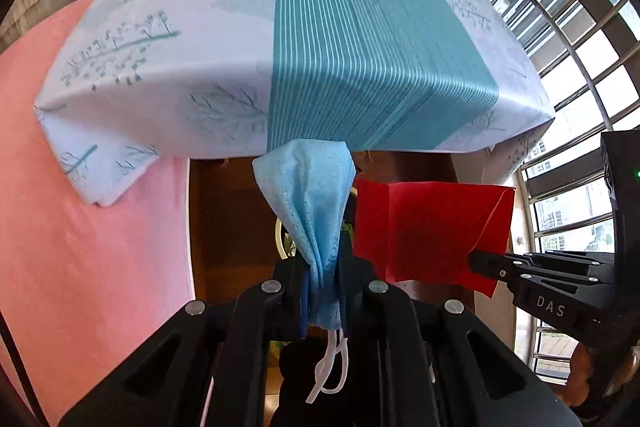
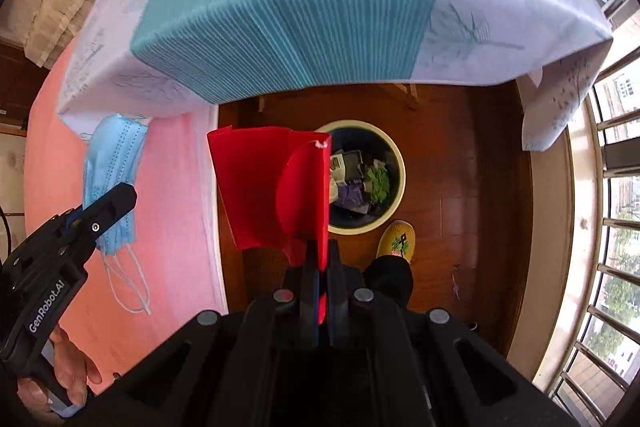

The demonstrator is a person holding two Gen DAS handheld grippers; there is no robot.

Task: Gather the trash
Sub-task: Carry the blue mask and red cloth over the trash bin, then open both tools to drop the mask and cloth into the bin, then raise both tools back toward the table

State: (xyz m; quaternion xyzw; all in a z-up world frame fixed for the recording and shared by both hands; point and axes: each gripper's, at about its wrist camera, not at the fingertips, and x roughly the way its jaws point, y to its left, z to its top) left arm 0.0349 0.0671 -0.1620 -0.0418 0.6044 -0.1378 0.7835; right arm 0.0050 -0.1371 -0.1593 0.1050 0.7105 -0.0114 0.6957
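My left gripper is shut on a crumpled blue face mask, its white ear loops hanging down. The mask also shows at the left of the right wrist view. My right gripper is shut on a folded red paper, which also shows in the left wrist view. Both are held in the air in front of the table edge. A round trash bin with crumpled waste inside stands on the wooden floor below, just right of the red paper.
A table with a white and teal striped cloth fills the upper view. A pink sheet hangs at the left. A window grille is at the right. A yellow slipper is beside the bin.
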